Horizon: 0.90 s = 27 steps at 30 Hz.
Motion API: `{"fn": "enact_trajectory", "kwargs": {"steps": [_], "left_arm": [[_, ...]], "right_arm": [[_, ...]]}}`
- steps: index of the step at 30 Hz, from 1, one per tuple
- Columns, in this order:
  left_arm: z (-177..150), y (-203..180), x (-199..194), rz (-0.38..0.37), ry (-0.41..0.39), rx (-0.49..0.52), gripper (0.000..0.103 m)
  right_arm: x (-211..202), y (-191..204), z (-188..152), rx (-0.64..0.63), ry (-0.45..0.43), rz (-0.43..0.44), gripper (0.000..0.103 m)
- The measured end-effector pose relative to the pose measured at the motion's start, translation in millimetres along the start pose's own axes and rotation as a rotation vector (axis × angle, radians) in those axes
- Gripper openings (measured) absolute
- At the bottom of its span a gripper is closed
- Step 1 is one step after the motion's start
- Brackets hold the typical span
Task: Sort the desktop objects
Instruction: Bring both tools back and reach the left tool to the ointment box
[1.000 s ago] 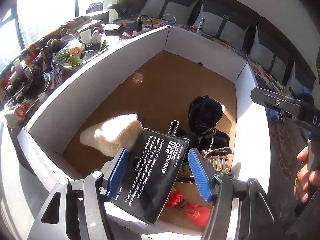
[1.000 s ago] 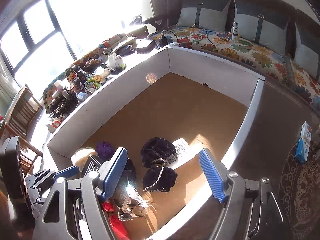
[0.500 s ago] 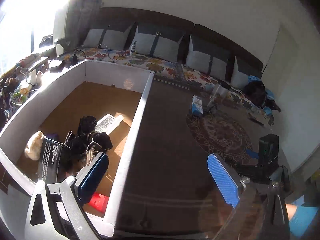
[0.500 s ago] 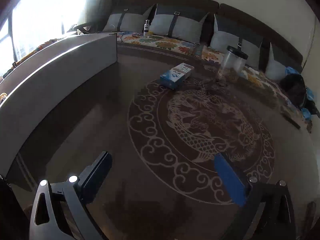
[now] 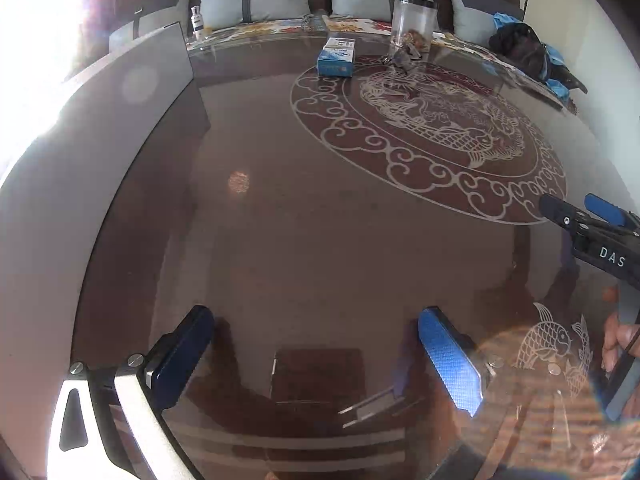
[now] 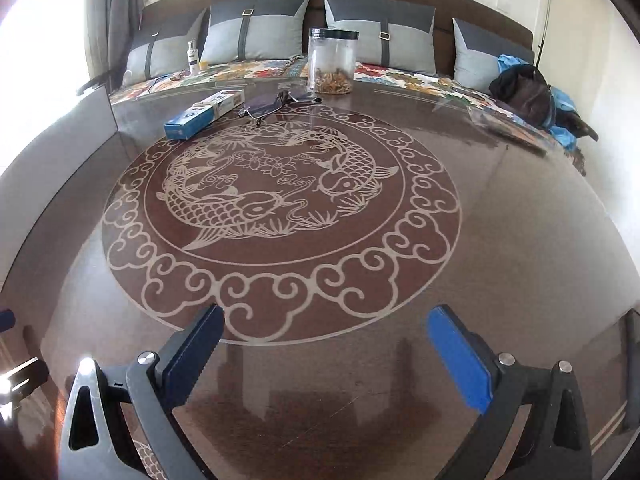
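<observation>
Both my grippers were hovering over the dark glass worktop [image 6: 520, 208] w/ the pale fish-and-cloud pattern. Left gripper [image 5: 316, 360]: jaws wide open, nothing btwn them. Right gripper [image 6: 324, 356]: same, jaws spread and empty. Stuff to sort sat at the far edge, well apart from both: a blue-and-white cardboard box [image 6: 202, 114], dark-framed glasses [image 6: 276, 102] just beside it, and a clear plastic jar with a black lid [image 6: 332, 62] behind those. White box wall [image 5: 60, 184] ran along my left side. In left cam, right gripper poked in from the right.
</observation>
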<state>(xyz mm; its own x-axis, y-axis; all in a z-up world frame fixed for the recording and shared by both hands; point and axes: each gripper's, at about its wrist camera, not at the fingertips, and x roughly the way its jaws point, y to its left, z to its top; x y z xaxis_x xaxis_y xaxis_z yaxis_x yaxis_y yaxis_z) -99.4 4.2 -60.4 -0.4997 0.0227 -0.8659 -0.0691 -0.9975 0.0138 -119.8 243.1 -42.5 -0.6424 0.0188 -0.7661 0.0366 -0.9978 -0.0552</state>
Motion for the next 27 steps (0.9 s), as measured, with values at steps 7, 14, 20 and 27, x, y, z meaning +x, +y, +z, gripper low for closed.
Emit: {"fn": "enact_trajectory", "kwargs": {"steps": [7, 14, 20, 27], "left_arm": [[46, 3, 27, 0.002, -0.043, -0.022, 0.103], [102, 6, 60, -0.018, -0.066, 0.004, 0.103], [148, 6, 86, -0.035, -0.071, 0.031, 0.103], [193, -4, 111, -0.056, -0.077, 0.062, 0.103]], "right_arm": [[11, 6, 1, -0.023, 0.056, -0.008, 0.102], [15, 0, -2, 0.013, 0.075, 0.039, 0.103], [15, 1, -2, 0.012, 0.075, 0.040, 0.103], [15, 3, -2, 0.009, 0.076, 0.043, 0.103]]}}
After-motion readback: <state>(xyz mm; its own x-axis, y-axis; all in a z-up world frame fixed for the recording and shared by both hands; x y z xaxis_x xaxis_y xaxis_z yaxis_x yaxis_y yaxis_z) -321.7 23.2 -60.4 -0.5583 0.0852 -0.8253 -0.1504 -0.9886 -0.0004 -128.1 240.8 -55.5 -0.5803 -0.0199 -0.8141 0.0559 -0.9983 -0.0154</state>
